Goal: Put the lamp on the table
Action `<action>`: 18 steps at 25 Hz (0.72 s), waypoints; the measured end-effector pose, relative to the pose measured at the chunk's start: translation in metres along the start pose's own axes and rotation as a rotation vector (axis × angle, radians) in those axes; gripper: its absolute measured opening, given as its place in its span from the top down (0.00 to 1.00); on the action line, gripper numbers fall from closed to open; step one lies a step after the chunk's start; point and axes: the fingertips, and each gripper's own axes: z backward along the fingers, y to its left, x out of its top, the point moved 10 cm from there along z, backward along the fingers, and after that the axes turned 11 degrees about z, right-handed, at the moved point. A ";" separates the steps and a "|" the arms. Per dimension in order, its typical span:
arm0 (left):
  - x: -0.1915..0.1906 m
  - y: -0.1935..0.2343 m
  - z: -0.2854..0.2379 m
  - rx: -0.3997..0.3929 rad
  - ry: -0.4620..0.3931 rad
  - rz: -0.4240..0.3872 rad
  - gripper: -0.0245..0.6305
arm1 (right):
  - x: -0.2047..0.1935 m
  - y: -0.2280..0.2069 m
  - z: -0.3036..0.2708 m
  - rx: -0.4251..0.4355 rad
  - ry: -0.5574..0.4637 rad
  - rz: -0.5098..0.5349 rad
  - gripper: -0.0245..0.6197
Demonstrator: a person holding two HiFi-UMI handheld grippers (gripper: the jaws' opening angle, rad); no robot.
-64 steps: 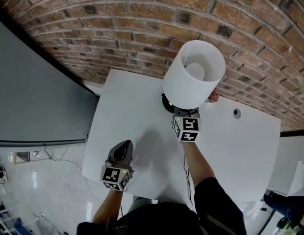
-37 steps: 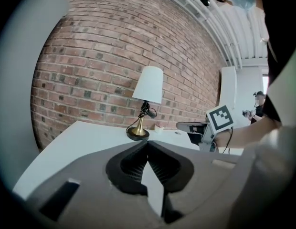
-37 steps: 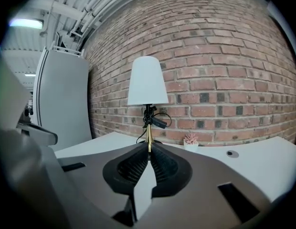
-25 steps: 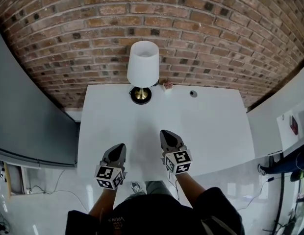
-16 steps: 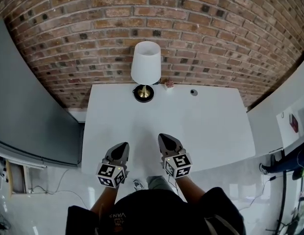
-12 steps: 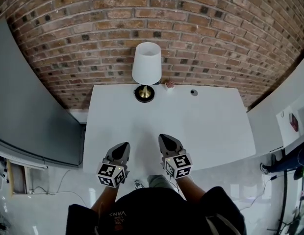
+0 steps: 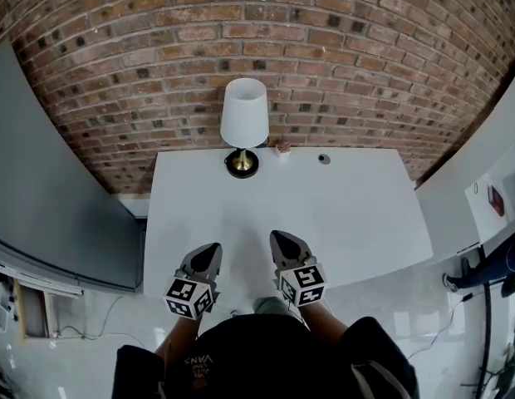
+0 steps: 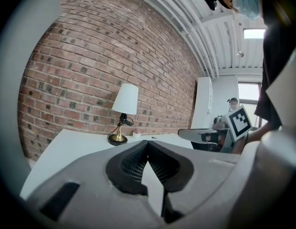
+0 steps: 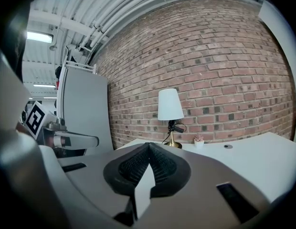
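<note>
A lamp [image 7: 243,123] with a white shade and a brass foot on a dark round base stands upright at the back edge of the white table [image 7: 357,214], close to the brick wall. It also shows far ahead in the left gripper view, lamp [image 8: 123,112], and in the right gripper view, lamp [image 9: 170,116]. My left gripper [image 7: 209,255] hovers over the table's near edge, shut and empty. My right gripper [image 7: 282,243] is beside it, also shut with nothing between its jaws. Both are far from the lamp.
A tiny potted plant [image 7: 282,148] and a small round cable hole [image 7: 324,159] lie right of the lamp at the back. A dark grey panel [image 7: 50,189] stands left of the table. A brick wall [image 7: 340,65] runs behind it.
The right gripper has let go of the lamp and drawn back to the near edge beside the left one. The view has pulled away from the table; the lamp stays upright.
</note>
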 end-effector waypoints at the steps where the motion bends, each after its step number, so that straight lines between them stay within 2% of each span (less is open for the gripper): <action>1: 0.001 -0.001 0.000 -0.004 -0.001 -0.001 0.96 | 0.000 0.001 0.001 -0.004 0.003 -0.002 0.96; 7: 0.002 -0.001 -0.002 -0.016 -0.005 -0.004 0.96 | 0.000 0.002 0.001 -0.025 0.003 -0.011 0.96; 18: 0.003 0.005 -0.003 0.012 -0.020 0.037 0.96 | 0.000 0.000 -0.006 -0.022 0.009 -0.014 0.96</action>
